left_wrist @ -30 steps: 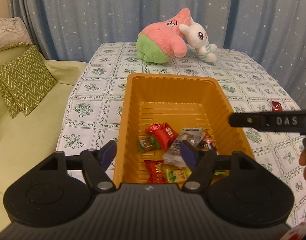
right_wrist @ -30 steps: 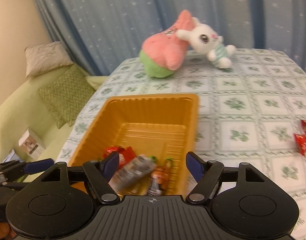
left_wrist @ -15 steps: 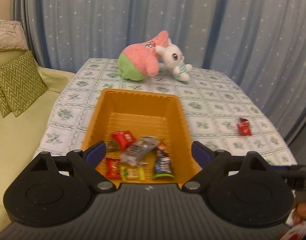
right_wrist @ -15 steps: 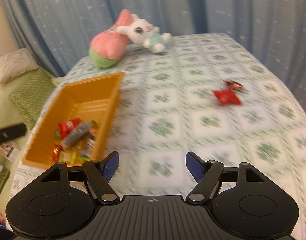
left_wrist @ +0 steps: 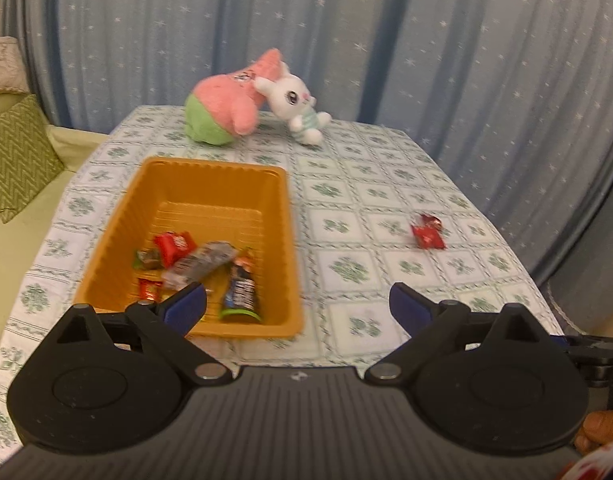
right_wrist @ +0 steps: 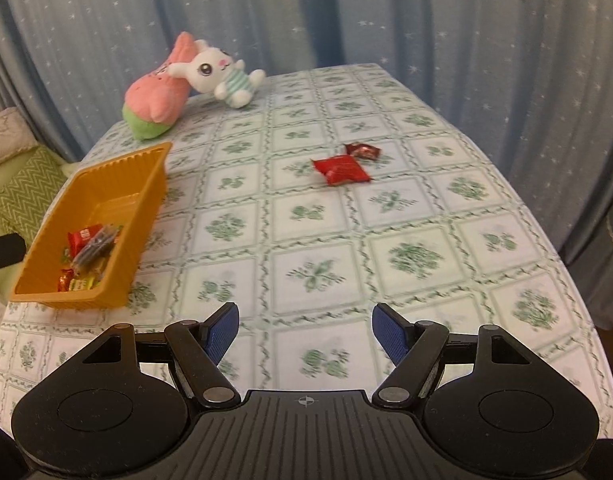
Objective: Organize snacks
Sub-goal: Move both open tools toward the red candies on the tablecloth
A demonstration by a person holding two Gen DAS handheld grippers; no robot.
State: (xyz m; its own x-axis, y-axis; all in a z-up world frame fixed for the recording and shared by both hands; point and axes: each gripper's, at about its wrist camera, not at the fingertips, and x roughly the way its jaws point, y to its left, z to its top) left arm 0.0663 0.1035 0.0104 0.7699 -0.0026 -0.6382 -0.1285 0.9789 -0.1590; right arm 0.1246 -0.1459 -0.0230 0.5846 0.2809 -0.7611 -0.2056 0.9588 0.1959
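An orange bin (left_wrist: 210,168) (right_wrist: 118,178) stands on the left of the table with several wrapped snacks (left_wrist: 198,264) (right_wrist: 90,252) in its near end. Two red snack packets lie loose on the cloth to the right: a flat one (right_wrist: 340,170) (left_wrist: 428,236) and a smaller twisted one (right_wrist: 362,150) just behind it. My left gripper (left_wrist: 296,308) hangs near the bin's front right corner, jaws opening wide with nothing between them. My right gripper (right_wrist: 304,330) stands open and empty over the table's near middle, well short of the red packets.
A pink-and-green plush (left_wrist: 222,116) and a white bunny plush (left_wrist: 298,106) lie at the table's far edge before blue star curtains. A green sofa with a zigzag cushion (left_wrist: 14,156) is at the left. A hand (left_wrist: 602,432) shows at the lower right.
Both grippers have drawn back from over the bin and swung right. The left jaws have widened. A grey snack packet now lies in the bin. The right gripper now faces the red packets.
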